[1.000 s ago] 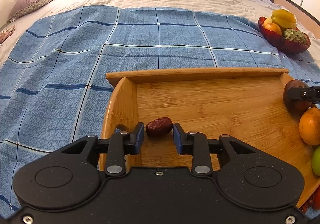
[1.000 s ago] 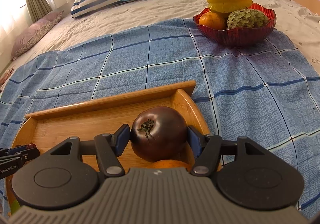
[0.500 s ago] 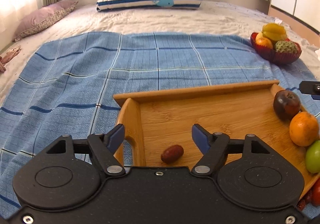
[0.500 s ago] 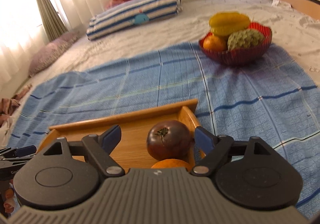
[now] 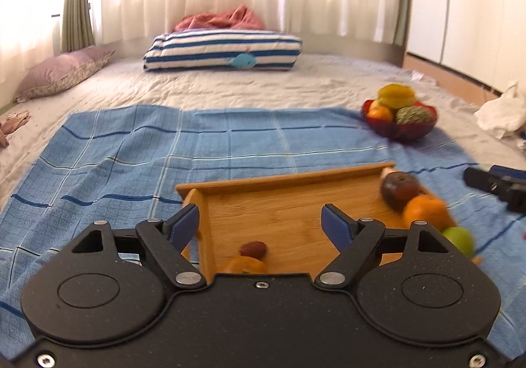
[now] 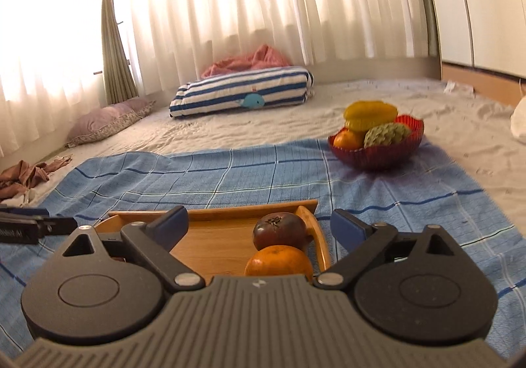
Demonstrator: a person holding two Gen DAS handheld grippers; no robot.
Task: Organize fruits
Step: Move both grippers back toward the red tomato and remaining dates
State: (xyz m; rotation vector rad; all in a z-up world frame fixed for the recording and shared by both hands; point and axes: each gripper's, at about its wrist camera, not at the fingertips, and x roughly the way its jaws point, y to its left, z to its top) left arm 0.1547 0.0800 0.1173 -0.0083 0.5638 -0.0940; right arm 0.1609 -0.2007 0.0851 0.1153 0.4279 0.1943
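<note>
A wooden tray [image 5: 289, 213] [image 6: 210, 246] lies on the blue checked cloth. In it sit a small red date [image 5: 253, 249], a dark tomato-like fruit [image 5: 398, 188] [image 6: 278, 230], an orange [image 5: 425, 210] [image 6: 278, 261] and a green fruit [image 5: 458, 238]. My left gripper [image 5: 261, 226] hovers above the tray's near left part, jaws opening, nothing between them. My right gripper [image 6: 259, 228] hangs above the tray's right end, jaws opening wide, clear of the dark fruit and the orange below. A red bowl [image 5: 399, 129] [image 6: 378, 154] holds a yellow fruit, an orange and a green scaly fruit.
The blue cloth [image 5: 164, 151] covers the near part of a bed. A striped pillow [image 5: 223, 50] and a purple cushion [image 5: 62, 73] lie at the far end under curtains. White cloth [image 5: 499, 111] sits at the right edge, brown cloth [image 6: 23, 175] at the left.
Both grippers let go, opened wide and drew back upward. The date and the dark fruit stay in the tray, now smaller and lower in view.
</note>
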